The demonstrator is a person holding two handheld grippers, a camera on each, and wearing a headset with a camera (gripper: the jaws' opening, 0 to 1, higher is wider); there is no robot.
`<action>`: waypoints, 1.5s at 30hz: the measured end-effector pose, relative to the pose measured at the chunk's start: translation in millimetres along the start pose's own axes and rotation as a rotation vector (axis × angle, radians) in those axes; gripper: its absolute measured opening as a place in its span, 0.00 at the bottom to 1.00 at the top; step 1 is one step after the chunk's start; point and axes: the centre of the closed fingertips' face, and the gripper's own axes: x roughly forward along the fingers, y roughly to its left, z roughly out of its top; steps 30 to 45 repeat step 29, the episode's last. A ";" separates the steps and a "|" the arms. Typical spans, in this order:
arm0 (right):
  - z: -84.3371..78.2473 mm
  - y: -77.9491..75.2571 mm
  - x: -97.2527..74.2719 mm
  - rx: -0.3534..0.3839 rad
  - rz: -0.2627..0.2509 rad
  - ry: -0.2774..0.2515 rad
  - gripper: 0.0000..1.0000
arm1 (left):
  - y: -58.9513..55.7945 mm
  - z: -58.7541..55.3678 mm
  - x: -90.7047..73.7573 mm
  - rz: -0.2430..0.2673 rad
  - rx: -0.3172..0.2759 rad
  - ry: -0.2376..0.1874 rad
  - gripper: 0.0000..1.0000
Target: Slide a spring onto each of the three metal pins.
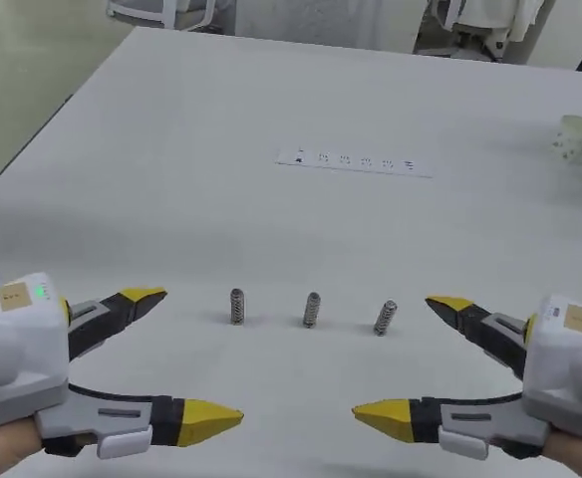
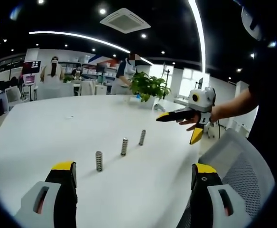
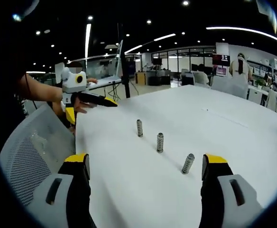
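Left gripper (image 1: 200,354) and right gripper (image 1: 393,356) gape wide, empty, flanking three springs (image 1: 312,310); power strip (image 1: 354,161) and cup (image 1: 577,136) beyond

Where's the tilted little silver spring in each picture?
Head view: the tilted silver metal spring stands at the right end of the row of three, low and right of centre.
Left gripper view: the spring is the farthest of the three, near the centre.
Right gripper view: the spring is the nearest of the three, below and right of centre.
Shared landmark: the upright middle spring right beside it.
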 end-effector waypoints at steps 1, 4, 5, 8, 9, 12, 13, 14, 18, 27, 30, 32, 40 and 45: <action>-1.6 -1.4 -3.1 -0.001 -0.004 0.001 0.99 | 0.2 1.3 -0.2 0.006 -0.004 -0.002 0.98; -5.7 -9.2 -12.4 0.023 -0.019 0.001 0.99 | -1.3 5.1 -1.1 0.019 -0.013 -0.006 0.98; -6.4 -11.6 -14.0 0.026 -0.022 0.002 0.99 | -1.5 5.0 -1.2 0.020 -0.012 -0.003 0.98; -4.7 -16.5 -16.5 0.040 -0.032 -0.001 0.99 | -1.6 4.0 -2.6 0.027 -0.015 0.010 0.98; -4.1 -16.6 -16.5 0.041 -0.032 0.000 0.99 | -1.4 4.0 -3.1 0.030 -0.016 0.012 0.98; -1.6 -14.6 -14.7 0.041 -0.030 -0.001 0.99 | 0.8 5.0 -6.0 0.043 -0.027 0.004 0.98; -1.2 -13.5 -13.7 0.039 -0.029 0.000 0.99 | 1.6 4.5 -6.7 0.045 -0.029 0.004 0.98; -1.3 -12.6 -12.4 0.038 -0.028 0.003 0.99 | 2.6 3.6 -7.5 0.048 -0.030 0.005 0.98; -1.7 -10.0 -8.0 0.056 -0.023 -0.002 0.99 | 7.9 -1.0 -10.5 0.064 -0.040 0.010 0.98; 0.5 -9.1 -9.0 0.059 -0.041 -0.003 0.98 | 7.8 2.0 -8.7 0.063 -0.049 -0.006 0.98; 1.9 -10.5 -10.7 0.068 -0.052 -0.009 0.98 | 7.8 2.1 -8.0 0.063 -0.044 -0.004 0.98; 1.9 -10.5 -10.7 0.068 -0.052 -0.009 0.98 | 7.8 2.1 -8.0 0.063 -0.044 -0.004 0.98; 1.9 -10.5 -10.7 0.068 -0.052 -0.009 0.98 | 7.8 2.1 -8.0 0.063 -0.044 -0.004 0.98; 1.9 -10.5 -10.7 0.068 -0.052 -0.009 0.98 | 7.8 2.1 -8.0 0.063 -0.044 -0.004 0.98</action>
